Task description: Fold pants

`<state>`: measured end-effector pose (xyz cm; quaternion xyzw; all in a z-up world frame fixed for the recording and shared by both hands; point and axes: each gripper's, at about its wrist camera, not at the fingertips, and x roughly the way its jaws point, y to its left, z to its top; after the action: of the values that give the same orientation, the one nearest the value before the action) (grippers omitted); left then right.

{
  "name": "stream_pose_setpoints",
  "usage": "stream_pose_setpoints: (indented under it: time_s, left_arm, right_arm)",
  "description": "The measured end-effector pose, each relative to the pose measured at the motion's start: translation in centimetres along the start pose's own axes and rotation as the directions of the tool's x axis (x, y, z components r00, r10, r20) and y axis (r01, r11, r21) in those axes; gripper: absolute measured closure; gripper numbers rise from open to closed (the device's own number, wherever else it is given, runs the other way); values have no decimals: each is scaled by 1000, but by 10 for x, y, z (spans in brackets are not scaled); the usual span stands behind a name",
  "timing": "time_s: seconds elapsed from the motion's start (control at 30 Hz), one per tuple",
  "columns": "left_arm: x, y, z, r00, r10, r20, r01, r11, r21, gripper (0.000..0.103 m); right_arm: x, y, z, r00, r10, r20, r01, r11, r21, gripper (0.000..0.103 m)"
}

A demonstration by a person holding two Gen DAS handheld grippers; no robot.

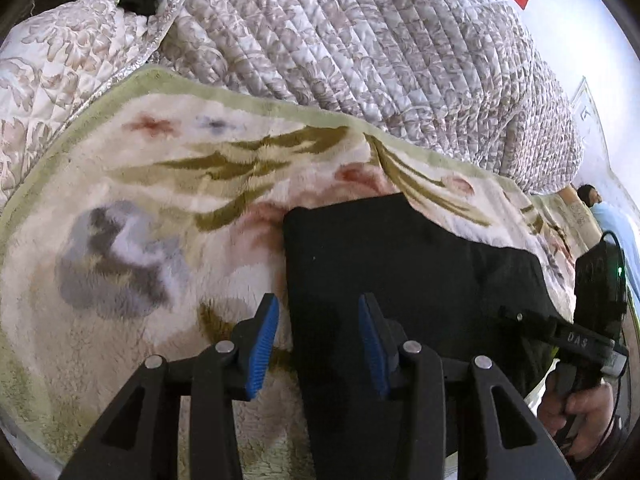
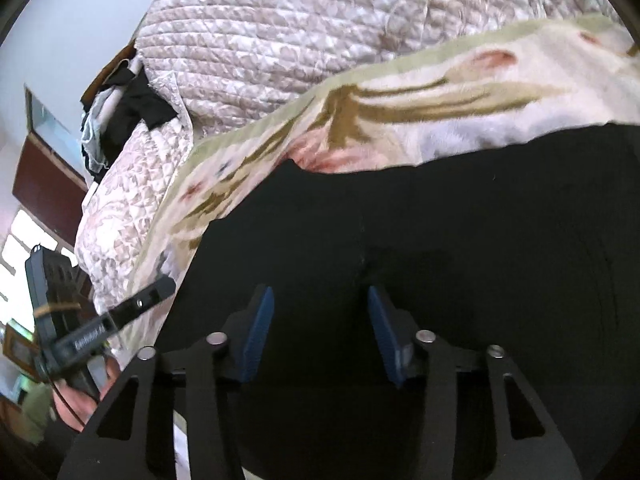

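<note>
1. The pants (image 1: 400, 272) are black, lying flat in a folded slab with a straight left edge and no visible crease detail.
2. They rest on a fluffy cream blanket (image 1: 160, 208) with olive leaves and pink flowers; a quilt (image 1: 360, 40) is heaped behind it. Bare blanket lies open to the left of the pants.
3. The left gripper (image 1: 319, 344) has its jaws partly open and holds nothing; the pants' left edge runs between the blue pads.
4. The right gripper (image 2: 321, 332) hovers over the middle of the pants (image 2: 440, 240), jaws partly open, pads apart with nothing pinched.
</note>
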<state>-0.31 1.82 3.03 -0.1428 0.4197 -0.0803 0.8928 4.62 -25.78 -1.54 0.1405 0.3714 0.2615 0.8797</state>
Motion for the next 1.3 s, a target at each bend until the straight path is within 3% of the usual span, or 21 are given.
stream_pose_setpoints:
  time_s: [0.17,0.2,0.27,0.33,0.53,0.7,0.83,0.93,1.03,1.17,1.23,1.3]
  left_arm:
    - [6,-1,-4,1000,-2,-12,2,1000,-1,59]
    - [8,-2,-4,1000,1,-13,-1,1000,3,59]
    - [6,-3,-4,1000,5,-9,-5,1000,8,59]
    - [3,-3,-4,1000,9,6,-9,1000,18,59]
    - [0,-5,-4,1000,9,22,-9,999,31,59]
    - [-3,-10,-4,999,0,35,-2,999,48,59]
    - [1,-13,-8,1000,2,11,-3,999,49,59]
    - [-6,-20,-14,1000,-9,17,7,997,75,59]
    - [-16,-28,-21,999,-17,31,14,994,109,59]
    - [-28,-37,-40,999,-20,38,15,993,121,69]
    - [-27,-39,-51,1000,-16,17,14,992,128,69]
    - [-23,-39,-61,1000,-11,-5,11,991,132,69]
  right_arm:
    - [9,6,4,999,8,-37,-9,1000,-18,57]
    - [12,8,6,999,0,-43,-1,1000,-27,68]
    - [17,3,10,998,-10,-56,10,1000,-7,101]
    - [14,-2,12,999,22,-41,-21,999,24,101]
    - [7,0,11,1000,-20,14,20,1000,-18,101]
    - [-2,7,12,998,-5,64,8,999,-39,101]
    - [14,-5,11,1000,-31,-2,31,999,-28,101]
    - [-7,9,7,994,-80,72,86,992,-88,99]
    - [-38,23,-6,991,-51,122,65,991,-120,99]
    - [-43,36,-44,996,-60,59,70,979,-192,99]
    - [-36,32,-57,994,-105,14,105,975,-195,99]
    - [-39,22,-65,995,-93,24,96,981,-171,99]
